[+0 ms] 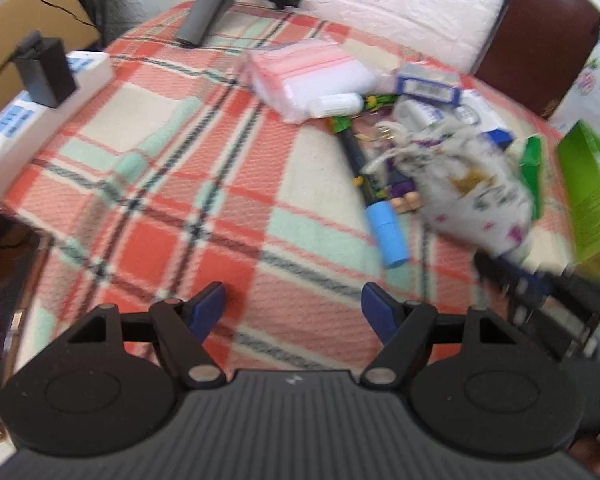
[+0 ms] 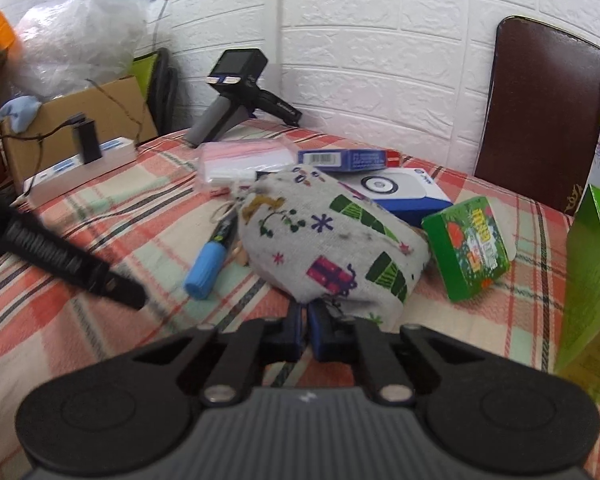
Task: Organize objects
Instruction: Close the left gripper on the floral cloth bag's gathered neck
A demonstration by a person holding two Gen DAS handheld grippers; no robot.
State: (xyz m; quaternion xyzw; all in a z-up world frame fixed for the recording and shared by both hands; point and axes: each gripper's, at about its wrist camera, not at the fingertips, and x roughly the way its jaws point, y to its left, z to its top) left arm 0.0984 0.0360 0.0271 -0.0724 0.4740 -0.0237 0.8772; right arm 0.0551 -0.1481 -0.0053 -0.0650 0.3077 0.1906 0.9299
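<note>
Grey printed drawstring pouch [image 2: 332, 240], tied neck toward far left, bottom corner pinched by right claw [image 2: 305, 330]; left claw [image 1: 293, 312] spread.

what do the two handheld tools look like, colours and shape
Both look alike. The left tool has a dark grey ribbed body with a small pale mark at its front edge, two round black discs at the sides, black linkage arms with silver pivot pins, and blue pads on its fingers. The right tool has the same grey ribbed body, black discs, silver pins and blue pads. No cables or sleeves show.
</note>
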